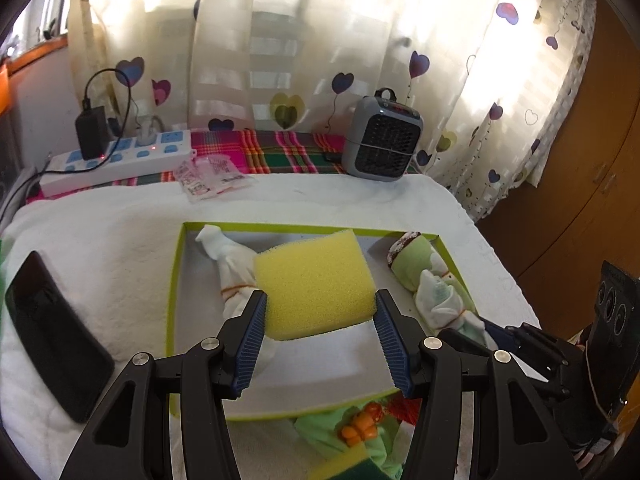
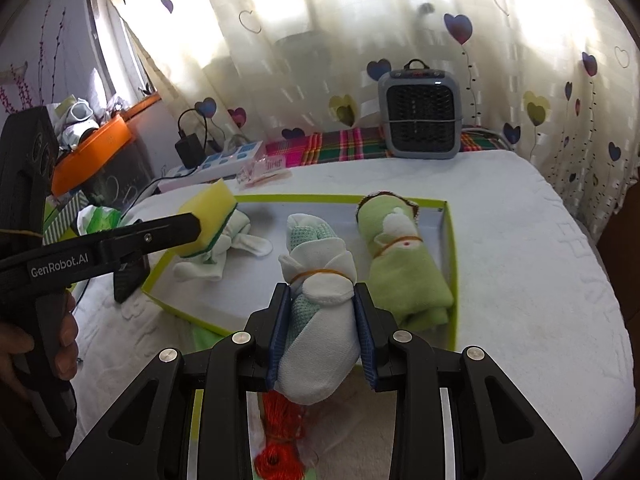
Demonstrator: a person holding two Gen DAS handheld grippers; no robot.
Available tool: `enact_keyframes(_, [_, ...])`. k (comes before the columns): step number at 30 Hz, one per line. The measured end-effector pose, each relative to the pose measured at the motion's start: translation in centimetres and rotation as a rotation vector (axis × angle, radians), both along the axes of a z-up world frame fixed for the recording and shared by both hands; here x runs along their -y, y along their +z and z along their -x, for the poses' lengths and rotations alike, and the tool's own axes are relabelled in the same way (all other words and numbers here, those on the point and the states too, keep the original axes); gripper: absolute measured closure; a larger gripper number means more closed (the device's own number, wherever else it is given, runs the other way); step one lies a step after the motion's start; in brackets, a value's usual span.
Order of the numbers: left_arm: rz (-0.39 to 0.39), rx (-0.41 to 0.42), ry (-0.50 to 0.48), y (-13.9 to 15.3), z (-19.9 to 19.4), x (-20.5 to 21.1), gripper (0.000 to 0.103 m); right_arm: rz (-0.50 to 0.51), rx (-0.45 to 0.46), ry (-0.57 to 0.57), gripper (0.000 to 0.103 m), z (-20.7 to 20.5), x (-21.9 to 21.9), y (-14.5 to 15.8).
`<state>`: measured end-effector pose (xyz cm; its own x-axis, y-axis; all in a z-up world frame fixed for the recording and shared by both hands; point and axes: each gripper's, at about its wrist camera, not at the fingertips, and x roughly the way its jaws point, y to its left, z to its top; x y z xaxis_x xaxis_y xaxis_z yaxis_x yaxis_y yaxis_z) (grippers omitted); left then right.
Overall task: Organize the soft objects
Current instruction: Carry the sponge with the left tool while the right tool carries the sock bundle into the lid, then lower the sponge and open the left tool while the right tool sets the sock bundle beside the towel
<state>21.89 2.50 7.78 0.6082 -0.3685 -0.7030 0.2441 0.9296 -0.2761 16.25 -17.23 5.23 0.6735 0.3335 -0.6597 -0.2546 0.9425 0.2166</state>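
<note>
- Nearest the left wrist camera, the left tool [image 1: 322, 322] is clamped on a yellow sponge [image 1: 314, 284], its blue ribbed pads pressing the sponge's two sides; the sponge hangs above the tray.
- From the right wrist view that sponge shows a green scouring layer on its underside and sits over a white rolled cloth [image 2: 218, 250] at the tray's left end.
- Closest to the right wrist camera, the right tool [image 2: 322, 320] is clamped on a white-and-mint sock bundle [image 2: 318, 312] tied with a rubber band, held over the middle of the tray.
- A shallow tray with a lime-green rim [image 2: 450, 248] lies on a surface covered by a white towel [image 2: 520, 260]; whether that surface is a counter or a bed I cannot tell.
- A green rolled cloth [image 2: 400, 264], also banded, lies in the tray's right end, just beside the held bundle.
- A person's hand [image 2: 66, 344] grips the handle of the left tool at the left edge of the right wrist view.
- A dark phone [image 1: 56, 336] rests on the towel left of the tray.
- Behind the tray stand a small grey fan heater [image 1: 384, 138] and a white-and-blue power strip [image 1: 120, 160], in front of heart-patterned curtains [image 1: 320, 40].
- Red-orange twine [image 2: 280, 440] lies below the right tool.
</note>
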Motion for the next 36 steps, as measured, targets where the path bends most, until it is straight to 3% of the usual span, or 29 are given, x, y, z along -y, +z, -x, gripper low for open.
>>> enact_keyframes(20, [-0.138, -0.064, -0.071, -3.9, -5.5, 3.8, 0.05, 0.098, -0.06, 0.01, 0.07, -3.6, -1.7, -2.5])
enact_keyframes(36, [-0.265, -0.034, -0.032, -4.1, -5.3, 2.8, 0.049, 0.127, -0.054, -0.003, 0.07, -3.7, -2.0, -2.7])
